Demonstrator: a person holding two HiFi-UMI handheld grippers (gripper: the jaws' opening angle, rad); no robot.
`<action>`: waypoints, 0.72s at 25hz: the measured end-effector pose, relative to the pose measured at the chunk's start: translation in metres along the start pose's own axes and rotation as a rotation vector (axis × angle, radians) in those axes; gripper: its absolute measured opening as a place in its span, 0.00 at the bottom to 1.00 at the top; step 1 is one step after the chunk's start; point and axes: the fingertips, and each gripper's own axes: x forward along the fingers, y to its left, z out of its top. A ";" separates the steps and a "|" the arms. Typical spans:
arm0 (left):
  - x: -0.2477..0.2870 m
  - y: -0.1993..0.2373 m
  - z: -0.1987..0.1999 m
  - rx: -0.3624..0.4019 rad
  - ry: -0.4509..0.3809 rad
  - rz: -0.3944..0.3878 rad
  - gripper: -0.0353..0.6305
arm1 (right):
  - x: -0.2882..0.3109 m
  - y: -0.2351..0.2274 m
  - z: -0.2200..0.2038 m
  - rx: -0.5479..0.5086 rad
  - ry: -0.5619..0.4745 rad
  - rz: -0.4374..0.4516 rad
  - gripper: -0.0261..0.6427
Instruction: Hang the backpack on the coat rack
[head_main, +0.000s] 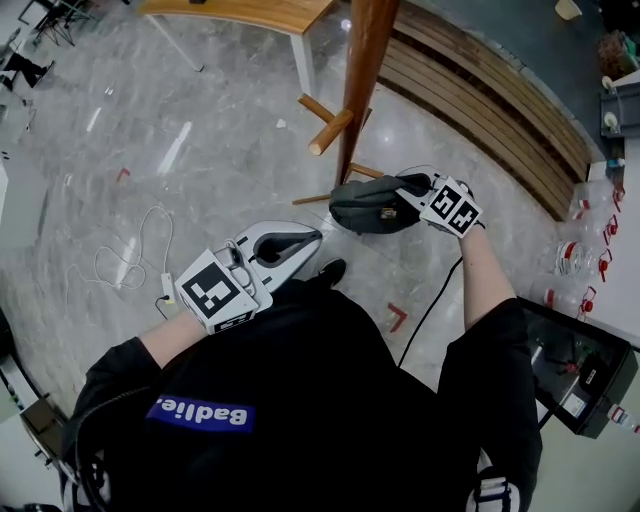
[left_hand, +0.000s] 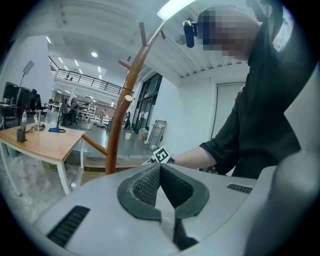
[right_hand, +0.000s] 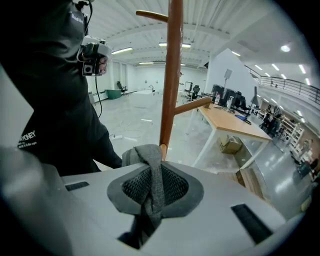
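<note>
Snugly in right tongs (right_hand: 154, 184), knit strap (right_hand: 148, 156)

Shirt (head_main: 320, 370), blue patch (head_main: 201, 412): a white word is seen upside down in the head view and read as "Badlie". White print (right_hand: 28, 136) on the same shirt is caught in the right gripper view; only "…ONEY" is made out, with its start cut off. Left cube (head_main: 218, 290) and right cube (head_main: 452, 210): black-and-white square codes only, no letters.
</note>
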 end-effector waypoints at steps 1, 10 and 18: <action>0.000 0.000 -0.001 0.000 0.002 0.004 0.05 | 0.002 -0.002 -0.002 -0.018 0.015 0.013 0.09; 0.002 0.008 0.000 -0.009 0.006 0.023 0.05 | 0.012 -0.020 -0.003 -0.155 0.106 0.107 0.09; 0.006 0.011 -0.001 -0.002 0.021 0.019 0.05 | 0.030 -0.030 -0.006 -0.317 0.228 0.219 0.09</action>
